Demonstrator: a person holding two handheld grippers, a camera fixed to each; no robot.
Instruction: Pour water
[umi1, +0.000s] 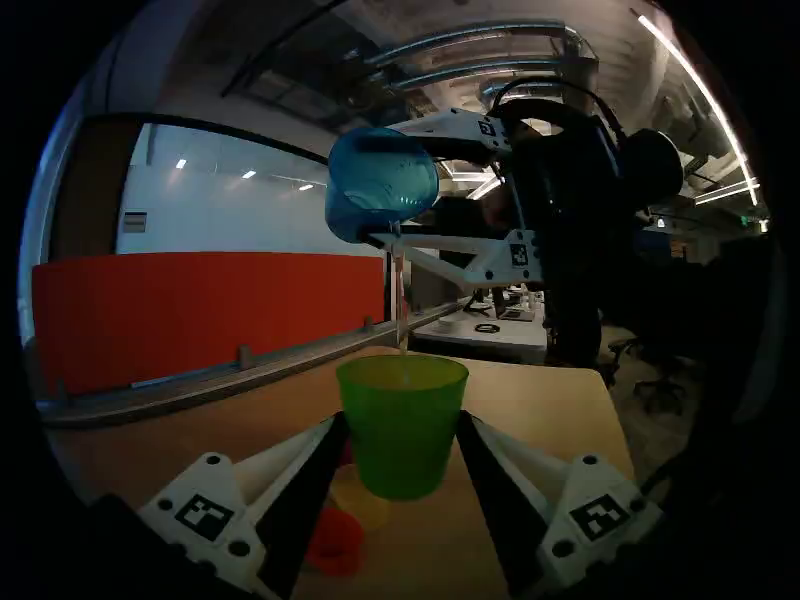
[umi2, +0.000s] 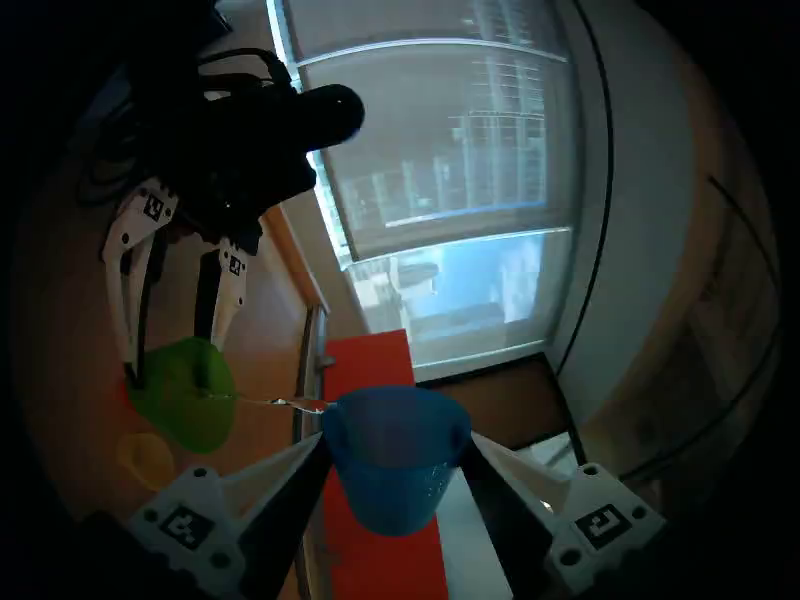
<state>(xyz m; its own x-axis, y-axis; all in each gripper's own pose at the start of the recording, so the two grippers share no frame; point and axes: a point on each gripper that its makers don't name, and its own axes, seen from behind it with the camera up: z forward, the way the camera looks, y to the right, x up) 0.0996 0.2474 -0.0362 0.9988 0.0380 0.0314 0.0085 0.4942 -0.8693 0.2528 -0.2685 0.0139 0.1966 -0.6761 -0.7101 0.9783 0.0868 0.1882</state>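
Blue cup (umi1: 380, 195) tips a thin water stream (umi1: 400, 290) into the green cup (umi1: 402, 440).
Right gripper (umi2: 393, 445) clamps the blue cup; left gripper (umi1: 402, 422) clamps the upright green one.

Green cup (umi1: 402, 440) is translucent plastic, smooth and faintly glossy. Blue cup (umi2: 395, 480) is the same see-through plastic with a slick sheen. Left tongs (umi1: 402, 425) and right tongs (umi2: 395, 455) are white matt plastic with black inner faces. Tabletop (umi1: 545, 400) is pale wood, smooth and matt. Orange screen (umi1: 200, 310) has a flat matt finish.
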